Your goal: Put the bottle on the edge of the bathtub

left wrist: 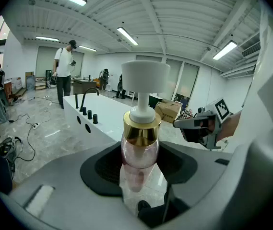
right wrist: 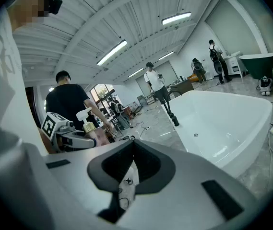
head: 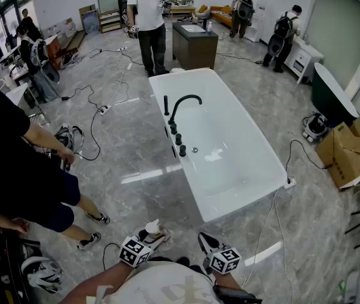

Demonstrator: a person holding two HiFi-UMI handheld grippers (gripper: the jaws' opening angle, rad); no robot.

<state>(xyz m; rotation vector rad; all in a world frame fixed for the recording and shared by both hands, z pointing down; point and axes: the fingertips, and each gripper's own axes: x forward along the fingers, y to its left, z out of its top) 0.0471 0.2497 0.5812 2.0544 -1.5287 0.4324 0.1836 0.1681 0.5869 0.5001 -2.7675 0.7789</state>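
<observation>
A pump bottle [left wrist: 140, 152] with a pink body, gold collar and white pump head stands upright between the jaws of my left gripper [left wrist: 140, 166], which is shut on it. In the head view that gripper [head: 156, 236] is low and close to my body, with the bottle [head: 152, 228] short of the near end of the white bathtub [head: 246, 200]. My right gripper [head: 204, 238] hangs beside it, shut and empty, its jaw tips [right wrist: 130, 145] meeting. The tub [right wrist: 232, 97] lies ahead and to the right. A black faucet [head: 181, 106] rises from the tub's left rim.
A person in black [head: 15, 170] stands close on my left. Another person [head: 149, 30] stands beyond the tub by a dark cabinet [head: 194, 43]. Cables [head: 97, 113] run over the marble floor. A cardboard box [head: 347, 154] and a dark green tub [head: 331, 94] are at the right.
</observation>
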